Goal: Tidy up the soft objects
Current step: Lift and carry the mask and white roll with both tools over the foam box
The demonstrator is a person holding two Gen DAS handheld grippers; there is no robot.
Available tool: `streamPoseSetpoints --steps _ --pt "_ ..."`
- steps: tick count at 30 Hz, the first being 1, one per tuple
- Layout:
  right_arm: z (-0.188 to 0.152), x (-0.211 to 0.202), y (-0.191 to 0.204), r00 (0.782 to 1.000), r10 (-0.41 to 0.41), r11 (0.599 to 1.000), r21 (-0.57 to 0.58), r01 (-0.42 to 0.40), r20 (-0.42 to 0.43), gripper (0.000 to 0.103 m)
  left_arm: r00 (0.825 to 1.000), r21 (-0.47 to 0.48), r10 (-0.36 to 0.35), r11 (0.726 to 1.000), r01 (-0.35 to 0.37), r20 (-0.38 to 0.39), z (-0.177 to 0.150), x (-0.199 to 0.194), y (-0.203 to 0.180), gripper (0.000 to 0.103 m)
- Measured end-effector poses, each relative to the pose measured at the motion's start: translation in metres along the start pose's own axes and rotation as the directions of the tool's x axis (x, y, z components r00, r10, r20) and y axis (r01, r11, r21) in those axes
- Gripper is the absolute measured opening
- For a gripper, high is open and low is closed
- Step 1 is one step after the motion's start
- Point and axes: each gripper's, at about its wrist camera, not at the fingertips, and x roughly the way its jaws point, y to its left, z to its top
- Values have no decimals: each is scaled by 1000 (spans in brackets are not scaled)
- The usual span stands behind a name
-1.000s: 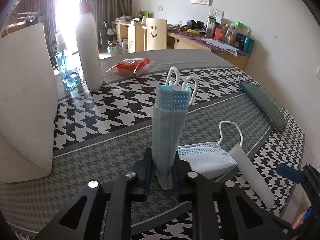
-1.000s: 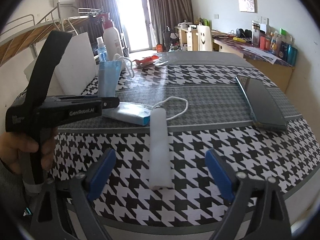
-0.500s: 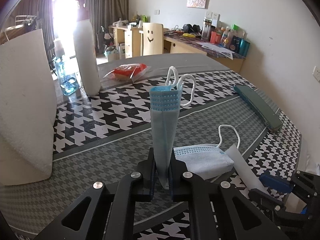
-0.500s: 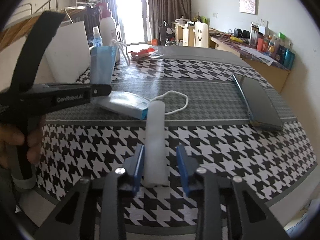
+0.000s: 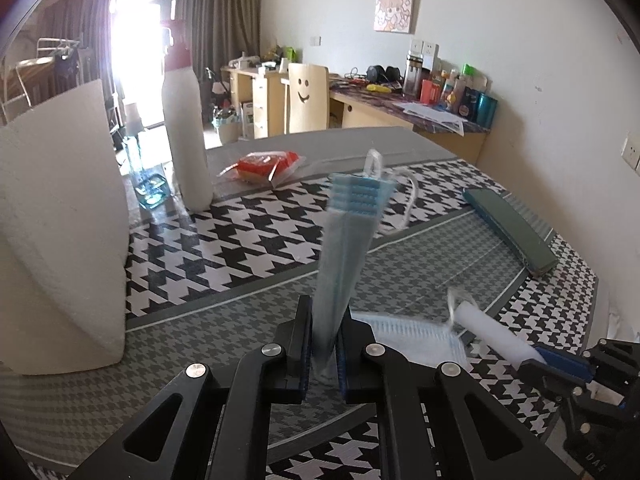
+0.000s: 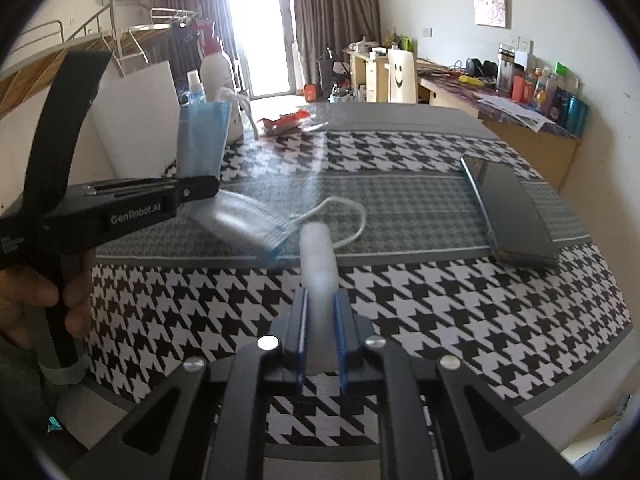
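My left gripper (image 5: 323, 350) is shut on a folded blue face mask (image 5: 347, 236) and holds it upright above the table; it also shows in the right wrist view (image 6: 200, 142). A second blue mask (image 6: 246, 222) lies flat on the houndstooth tablecloth (image 6: 440, 292), its ear loop (image 6: 352, 216) spread out; the left wrist view shows it too (image 5: 412, 340). My right gripper (image 6: 322, 328) is shut on a white foam roll (image 6: 318, 256), lifted and pointing forward; the roll appears in the left wrist view (image 5: 494, 334).
A large white foam block (image 5: 56, 220) stands at the left. A tall white bottle (image 5: 186, 136), a blue glass bottle (image 5: 144, 176) and a red snack packet (image 5: 264, 164) sit at the back. A dark green case (image 6: 512, 208) lies at the right.
My right gripper closed on the white foam roll and lifted it off the cloth. My left gripper still holds the folded mask, now tilted a little to the right.
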Motion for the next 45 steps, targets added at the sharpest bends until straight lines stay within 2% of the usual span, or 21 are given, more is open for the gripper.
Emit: streamPoseSetpoints --steps 15,45 --pt "12 -27 -6 997 7 1000 13 -8 80 15 998 7 33 999 -33 58 3 -28 6 10" --pt "32 -33 14 988 61 998 -5 -61 141 15 986 -19 81 997 -79 142 1 -74 35 10"
